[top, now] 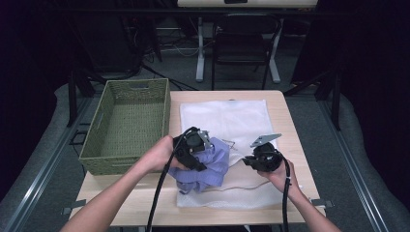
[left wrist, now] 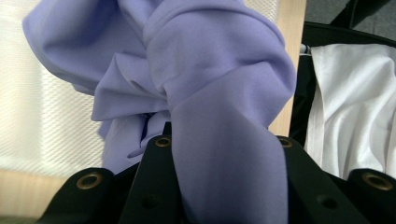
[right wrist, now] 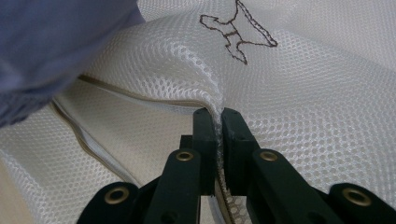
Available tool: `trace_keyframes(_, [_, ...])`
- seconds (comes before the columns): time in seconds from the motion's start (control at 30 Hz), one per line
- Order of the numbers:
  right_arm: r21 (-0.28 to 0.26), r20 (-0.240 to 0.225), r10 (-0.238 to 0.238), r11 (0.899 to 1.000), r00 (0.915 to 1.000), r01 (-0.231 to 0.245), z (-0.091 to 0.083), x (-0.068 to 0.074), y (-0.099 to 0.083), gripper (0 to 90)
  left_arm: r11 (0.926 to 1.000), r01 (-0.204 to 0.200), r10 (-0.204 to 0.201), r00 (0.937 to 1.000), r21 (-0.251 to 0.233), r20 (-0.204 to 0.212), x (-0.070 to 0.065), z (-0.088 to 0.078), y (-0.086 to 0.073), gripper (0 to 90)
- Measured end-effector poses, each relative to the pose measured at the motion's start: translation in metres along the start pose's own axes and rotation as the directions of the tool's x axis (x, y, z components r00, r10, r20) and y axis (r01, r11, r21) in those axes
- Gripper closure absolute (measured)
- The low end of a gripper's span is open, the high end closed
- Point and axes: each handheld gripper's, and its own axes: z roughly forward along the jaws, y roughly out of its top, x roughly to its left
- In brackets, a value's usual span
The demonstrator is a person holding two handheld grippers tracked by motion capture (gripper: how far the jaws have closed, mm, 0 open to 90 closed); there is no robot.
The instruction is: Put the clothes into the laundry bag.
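Note:
A white mesh laundry bag (top: 227,121) lies flat on the wooden table (top: 280,104). On its near left part rests a bunched lilac garment (top: 205,169). My left gripper (top: 196,157) is shut on the lilac garment (left wrist: 219,116), a thick fold of which runs between its jaws. My right gripper (top: 249,160) is shut on the mesh bag's upper layer (right wrist: 289,93), pinching a raised fold beside the zipper edge (right wrist: 130,98). A small stitched figure (right wrist: 236,35) marks the mesh just beyond the jaws.
A green woven basket (top: 126,123) stands on the table's left side, close to my left hand. A white cloth (left wrist: 355,107) shows off the table edge in the left gripper view. A dark chair (top: 241,43) and table legs stand on the floor behind.

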Motion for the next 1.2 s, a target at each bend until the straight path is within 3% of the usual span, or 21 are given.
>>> trace_keyframes(0.33, [-0.01, 0.0, 0.005, 1.0, 1.0, -0.005, -0.002, 0.001, 0.001, 85.6, 0.999, -0.038, 0.036, 0.995, 0.024, 0.093, -0.006, 0.042, -0.004, 74.9])
trace_keyframes(0.57, [-0.006, -0.011, 0.003, 1.0, 0.9999, -0.003, -0.002, 0.002, 0.001, 85.0, 1.0, -0.005, 0.005, 0.9829, 0.001, 0.184, -0.001, 0.075, -0.011, 73.4])
trace_keyframes(0.67, [-0.006, -0.012, 0.002, 1.0, 0.9999, -0.002, -0.002, 0.003, 0.001, 85.1, 0.9989, 0.042, -0.038, 0.9797, -0.02, 0.197, 0.003, 0.093, -0.015, 72.2])
trace_keyframes(0.77, [-0.005, -0.019, -0.004, 1.0, 0.9998, 0.004, -0.002, 0.005, 0.001, 85.2, 0.9935, 0.109, -0.1, 0.9765, -0.035, 0.191, 0.01, 0.107, -0.021, 70.0])
trace_keyframes(0.9, [0.0, -0.022, -0.011, 1.0, 0.9997, 0.011, -0.003, 0.008, 0.001, 85.3, 0.9776, 0.202, -0.19, 0.967, -0.059, 0.17, 0.016, 0.117, -0.027, 65.6])
trace_keyframes(1.0, [0.0, -0.025, -0.009, 1.0, 0.9996, 0.009, -0.003, 0.009, 0.001, 85.2, 0.9734, 0.219, -0.209, 0.9693, -0.067, 0.129, 0.016, 0.121, -0.029, 55.6])
trace_keyframes(1.07, [0.009, -0.024, -0.004, 1.0, 0.9997, 0.004, -0.002, 0.008, 0.001, 85.2, 0.9718, 0.222, -0.215, 0.9728, -0.08, 0.087, 0.012, 0.115, -0.029, 46.9])
trace_keyframes(1.2, [0.008, -0.023, -0.005, 1.0, 0.9997, 0.005, -0.002, 0.007, 0.0, 85.2, 0.9725, 0.207, -0.203, 0.978, -0.107, 0.049, 0.005, 0.098, -0.028, 32.6])
